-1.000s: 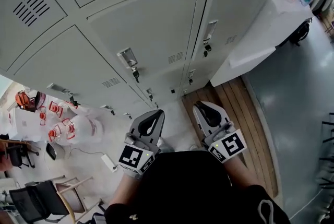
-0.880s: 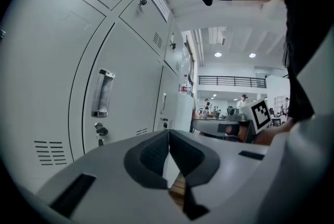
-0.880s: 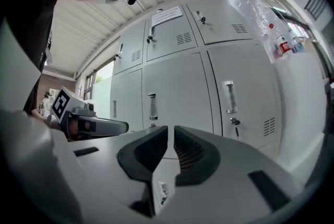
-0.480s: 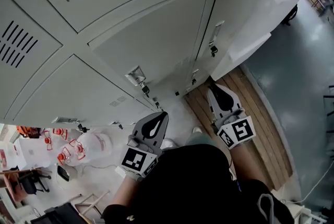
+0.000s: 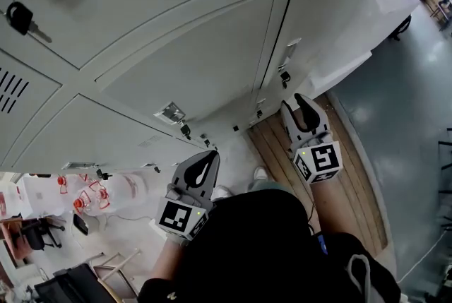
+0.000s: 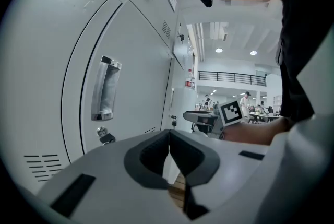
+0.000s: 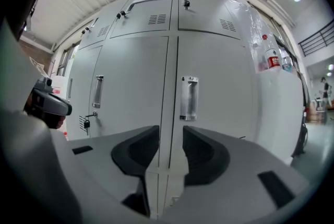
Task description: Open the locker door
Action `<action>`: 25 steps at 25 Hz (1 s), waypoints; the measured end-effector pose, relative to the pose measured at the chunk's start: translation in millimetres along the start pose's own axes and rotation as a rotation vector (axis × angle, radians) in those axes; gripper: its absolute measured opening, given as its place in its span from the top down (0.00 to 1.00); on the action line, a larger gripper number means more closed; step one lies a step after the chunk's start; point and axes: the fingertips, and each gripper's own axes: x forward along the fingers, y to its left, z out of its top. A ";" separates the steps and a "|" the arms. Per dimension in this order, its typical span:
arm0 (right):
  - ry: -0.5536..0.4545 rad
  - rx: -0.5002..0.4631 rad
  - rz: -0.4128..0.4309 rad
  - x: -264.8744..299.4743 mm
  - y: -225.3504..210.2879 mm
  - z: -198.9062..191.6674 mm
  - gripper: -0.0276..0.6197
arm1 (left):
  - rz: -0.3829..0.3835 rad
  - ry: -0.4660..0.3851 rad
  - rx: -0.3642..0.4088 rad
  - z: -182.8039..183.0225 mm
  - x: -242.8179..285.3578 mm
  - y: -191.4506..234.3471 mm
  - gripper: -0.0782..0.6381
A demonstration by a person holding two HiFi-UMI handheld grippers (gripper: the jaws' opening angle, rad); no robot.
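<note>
A: Item: locker door (image 7: 216,77), shut, upright, straight ahead of the right gripper (image 7: 170,137). Recessed handle (image 7: 188,98)?
B: Above and just right of the tips, not yet reached. Advice: raise, line up with the recess, hook one finger behind its lip, pull straight out, not aslant.
A: State, right fingers (image 7: 136,152)?
B: Opening, gap between them, nothing inside it, touching nothing.
A: Left gripper (image 6: 168,137)?
B: Fingers together, empty, facing a neighbouring door (image 6: 138,77).

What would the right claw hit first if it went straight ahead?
Likely the locker front, at the seam between two doors, just left of the recessed handle. The right claw is opening, empty; distance is unclear.
</note>
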 end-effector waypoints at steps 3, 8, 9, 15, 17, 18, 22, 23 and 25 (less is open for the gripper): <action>0.024 -0.032 -0.016 11.7 -16.8 -5.4 0.73 | 0.044 0.009 -0.009 -3.6 3.0 0.2 0.86; 0.051 -0.042 0.012 36.1 -31.1 -14.8 0.70 | 0.124 0.011 -0.029 -6.5 3.4 4.5 0.86; 0.055 -0.050 0.018 40.3 -32.3 -16.6 0.69 | 0.140 0.011 -0.031 -6.3 3.0 5.3 0.86; 0.079 -0.091 0.058 61.5 -32.8 -27.5 0.69 | 0.212 0.013 -0.045 -8.3 1.0 8.0 0.86; 0.085 -0.102 0.058 66.2 -32.7 -29.4 0.70 | 0.227 0.013 -0.050 -9.6 -0.4 8.1 0.86; 0.085 -0.106 0.054 67.9 -33.0 -29.8 0.71 | 0.235 0.013 -0.053 -10.2 -1.3 8.4 0.86; 0.080 -0.126 0.033 71.6 -36.3 -29.7 0.78 | 0.253 0.007 -0.055 -11.2 -3.6 9.7 0.86; 0.080 -0.131 0.032 72.0 -36.9 -29.6 0.78 | 0.254 0.006 -0.055 -11.4 -3.7 9.6 0.86; 0.081 -0.136 0.033 72.0 -37.2 -29.8 0.79 | 0.253 0.006 -0.062 -11.8 -3.4 8.9 0.86</action>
